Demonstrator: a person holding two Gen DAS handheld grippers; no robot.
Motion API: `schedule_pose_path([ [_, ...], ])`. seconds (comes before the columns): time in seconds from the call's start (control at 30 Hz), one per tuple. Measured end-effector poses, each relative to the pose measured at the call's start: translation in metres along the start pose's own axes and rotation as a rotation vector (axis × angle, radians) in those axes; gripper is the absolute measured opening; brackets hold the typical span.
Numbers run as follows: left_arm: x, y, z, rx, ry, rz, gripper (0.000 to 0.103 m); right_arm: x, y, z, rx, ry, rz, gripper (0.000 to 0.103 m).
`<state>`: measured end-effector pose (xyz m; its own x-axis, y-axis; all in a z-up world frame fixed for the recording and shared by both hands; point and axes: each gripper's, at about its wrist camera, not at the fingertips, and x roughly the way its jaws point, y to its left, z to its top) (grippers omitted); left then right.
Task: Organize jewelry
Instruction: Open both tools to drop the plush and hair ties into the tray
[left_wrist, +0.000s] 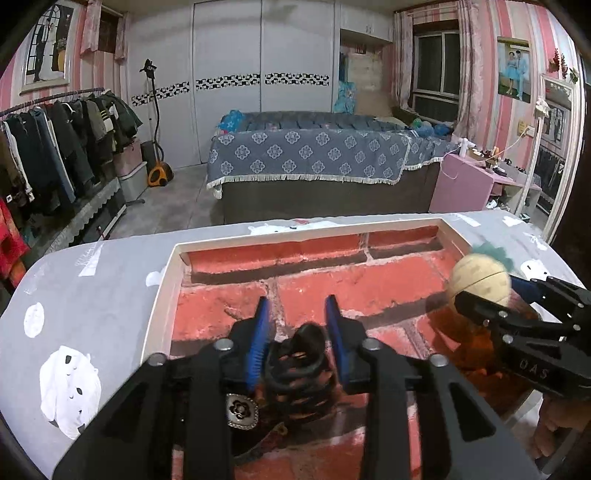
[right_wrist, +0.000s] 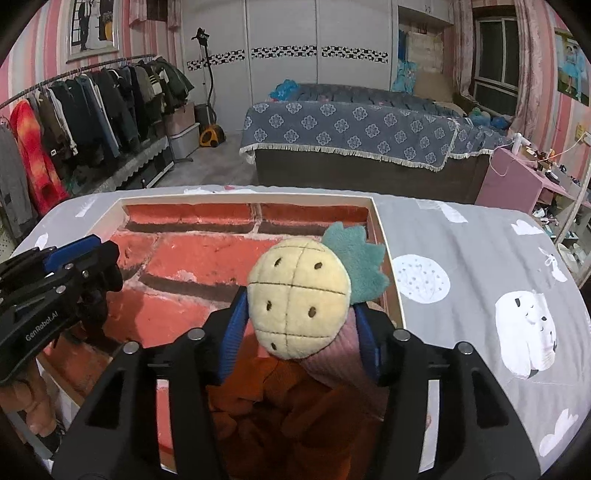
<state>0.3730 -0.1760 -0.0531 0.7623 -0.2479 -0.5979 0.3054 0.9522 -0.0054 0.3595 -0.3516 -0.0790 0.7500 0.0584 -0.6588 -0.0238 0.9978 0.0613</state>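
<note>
- One brick-patterned tray (left_wrist: 162, 280), under both grippers.
- One black coiled hair tie (left_wrist: 301, 369), between the left gripper's (left_wrist: 298, 317) fingers.
- One flower-faced clip (left_wrist: 242, 410), just left of it.
- One plush pineapple (right_wrist: 297, 299), between the right gripper's (right_wrist: 299, 314) fingers.
- One orange cloth (right_wrist: 295, 417), beneath it.

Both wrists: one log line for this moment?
left gripper: around black coil tie, grip unclear | right gripper: shut on pineapple plush | both over tray

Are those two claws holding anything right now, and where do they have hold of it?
The right gripper pinches a plush pineapple at its pink lower part. The left gripper straddles a black coil hair tie; whether it grips is unclear.
</note>
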Motion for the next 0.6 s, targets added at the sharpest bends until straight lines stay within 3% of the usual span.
schedule_pose_path([
  [0.07,-0.003,0.003,0.001,-0.022,-0.018,0.006,0.063,-0.006,-0.003,0.001,0.008,-0.015,0.019,0.067],
  [0.27,-0.038,0.019,0.012,-0.065,-0.059,0.002,0.065,-0.056,-0.018,0.012,0.051,-0.113,0.024,0.075],
  [0.4,-0.089,0.039,0.014,-0.080,-0.089,0.017,0.067,-0.108,-0.025,0.014,0.070,-0.183,0.023,0.076],
  [0.6,-0.181,0.085,-0.030,-0.127,-0.147,0.095,0.077,-0.191,-0.021,-0.023,0.043,-0.273,0.019,0.079],
])
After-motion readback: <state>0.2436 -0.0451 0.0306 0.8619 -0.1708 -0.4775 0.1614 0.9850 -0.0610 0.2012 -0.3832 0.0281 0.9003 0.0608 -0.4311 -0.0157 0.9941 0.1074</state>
